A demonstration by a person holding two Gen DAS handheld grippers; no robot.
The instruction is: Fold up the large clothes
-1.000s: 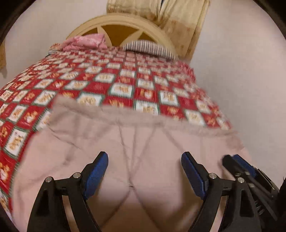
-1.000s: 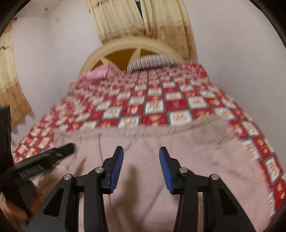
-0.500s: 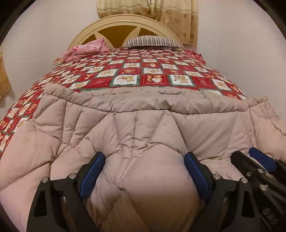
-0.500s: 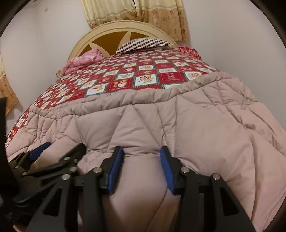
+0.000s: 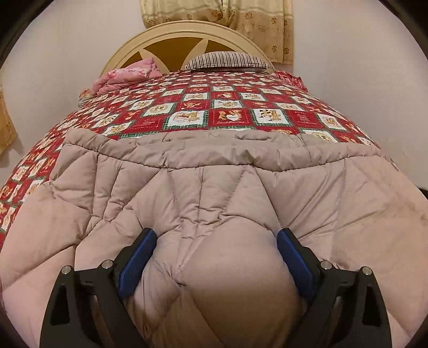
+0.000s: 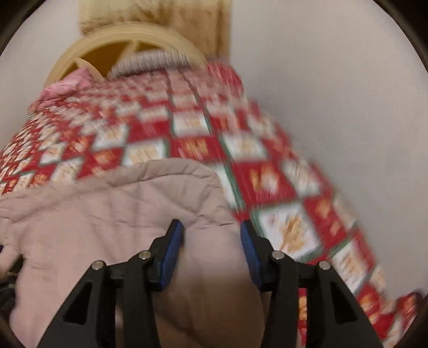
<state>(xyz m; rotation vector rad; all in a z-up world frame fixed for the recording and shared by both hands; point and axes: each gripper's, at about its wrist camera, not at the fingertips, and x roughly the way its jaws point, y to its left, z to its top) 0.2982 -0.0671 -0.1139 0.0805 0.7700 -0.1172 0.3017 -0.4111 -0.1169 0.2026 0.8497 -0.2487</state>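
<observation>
A large beige quilted down coat (image 5: 214, 187) lies spread over the near end of the bed, its hem edge running across the red patchwork bedspread (image 5: 227, 112). My left gripper (image 5: 216, 241) stands wide open with a puffed bulge of the coat between its blue pads (image 5: 136, 265). My right gripper (image 6: 211, 235) has a fold of the coat (image 6: 120, 214) between its pads, near the coat's right edge; that view is blurred and the jaws stand moderately apart against the fabric.
A cream round headboard (image 5: 187, 34), a striped pillow (image 5: 227, 60) and a pink folded cloth (image 5: 125, 76) are at the bed's far end. A patterned curtain (image 5: 240, 18) hangs behind. White walls flank the bed.
The right gripper has swung to the right along the coat, toward its right edge, and no longer shows in the left view. The left gripper stays over the coat's middle.
</observation>
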